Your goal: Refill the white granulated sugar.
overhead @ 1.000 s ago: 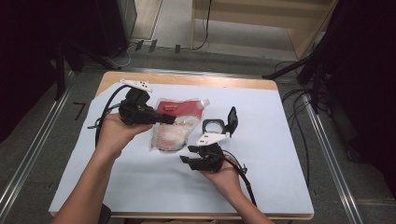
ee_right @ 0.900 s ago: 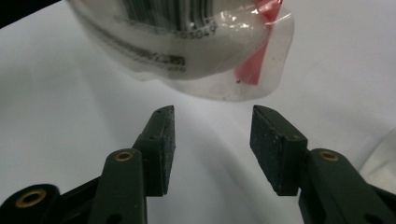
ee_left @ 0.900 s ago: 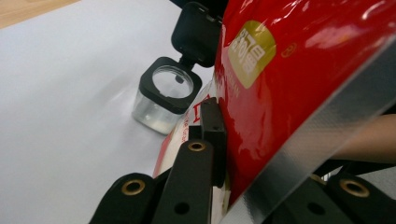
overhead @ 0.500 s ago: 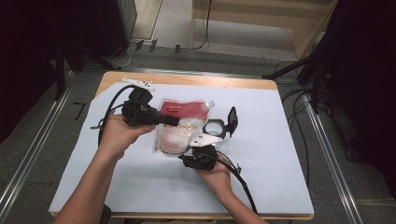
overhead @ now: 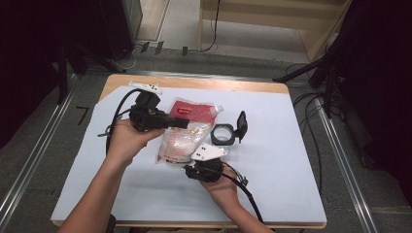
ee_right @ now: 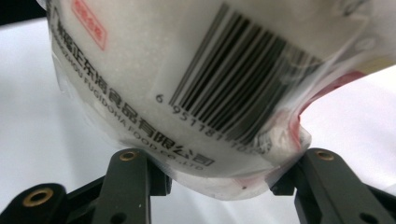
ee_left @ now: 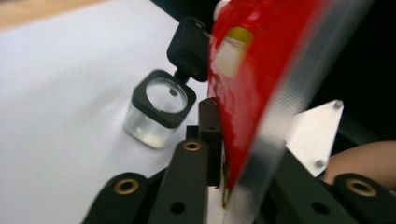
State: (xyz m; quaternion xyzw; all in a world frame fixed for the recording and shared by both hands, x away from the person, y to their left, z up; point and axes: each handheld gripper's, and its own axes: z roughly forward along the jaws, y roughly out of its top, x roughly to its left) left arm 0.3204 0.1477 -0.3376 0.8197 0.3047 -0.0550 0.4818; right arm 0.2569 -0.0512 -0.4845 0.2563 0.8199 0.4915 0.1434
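Currently: bag of white granules, lying mid-table, 9 o'clock of the jar with its flip lid standing open. Left gripper is pinching the red top edge, jaws near closed on film; they have just been easing a little. Right gripper is cradling the bulging bottom end between half-open jaws, which have just been narrowing. Likely soft, shifting, slippery film; sealed edges are offering the firmest hold, while the belly is sagging

Red-topped clear pouch of white granules, tilted, lifted off table.
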